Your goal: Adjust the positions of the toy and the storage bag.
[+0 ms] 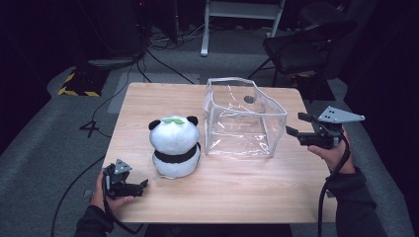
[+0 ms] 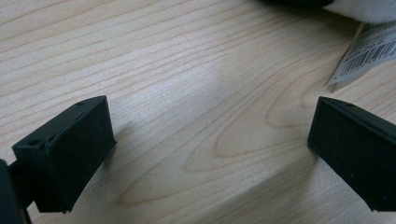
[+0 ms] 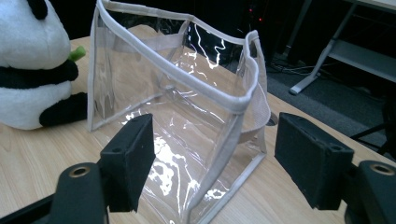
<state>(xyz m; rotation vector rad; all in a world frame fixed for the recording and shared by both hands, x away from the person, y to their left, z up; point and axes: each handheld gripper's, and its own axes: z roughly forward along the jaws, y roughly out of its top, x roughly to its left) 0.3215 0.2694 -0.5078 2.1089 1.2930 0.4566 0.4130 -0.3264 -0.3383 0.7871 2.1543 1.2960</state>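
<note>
Panda [image 1: 175, 146] is sat upright on worktop [image 1: 232, 187], just left of clear bag [image 1: 243, 118], which is stood open. Left gripper [image 1: 143, 184] is held low near the panda's base, jaws apart, nothing held. Right gripper [image 1: 295, 124] is held just right of the bag's corner, jaws apart, nothing clamped.

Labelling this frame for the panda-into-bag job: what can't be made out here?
- White and black plush panda: face hidden in the high view, turned away from the camera.
- Its white barcode tag: print too small to read, cut off by the left gripper view's edge.
- Clear plastic bag with grey trim: near bottom corner cut off by the right gripper view's lower edge.
</note>
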